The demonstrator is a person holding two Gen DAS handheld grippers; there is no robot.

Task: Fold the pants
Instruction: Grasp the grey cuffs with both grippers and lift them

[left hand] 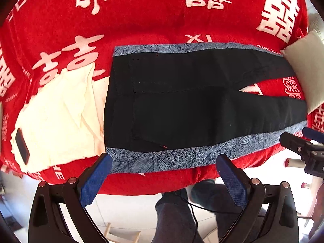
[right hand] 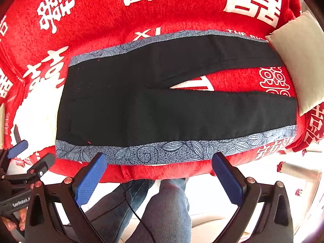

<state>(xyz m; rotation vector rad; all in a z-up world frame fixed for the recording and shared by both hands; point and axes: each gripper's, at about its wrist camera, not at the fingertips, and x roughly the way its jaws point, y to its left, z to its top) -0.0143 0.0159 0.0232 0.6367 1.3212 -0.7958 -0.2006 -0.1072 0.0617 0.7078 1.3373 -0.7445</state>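
Note:
Black pants (left hand: 182, 105) with blue patterned side stripes lie flat on a red bed cover, waist to the left, two legs spread to the right; they also show in the right wrist view (right hand: 162, 109). My left gripper (left hand: 164, 162) is open and empty, above the near stripe by the waist end. My right gripper (right hand: 160, 160) is open and empty, above the near stripe at mid-leg. The right gripper shows at the left view's right edge (left hand: 303, 139); the left gripper shows at the right view's left edge (right hand: 26, 156).
A cream cloth (left hand: 60, 117) with a black phone (left hand: 22, 145) on it lies left of the waist. A pale cushion (left hand: 305, 66) covers the leg ends on the right. The red cover (left hand: 154, 20) with white characters drops off at the near edge, above the person's legs (right hand: 168, 208).

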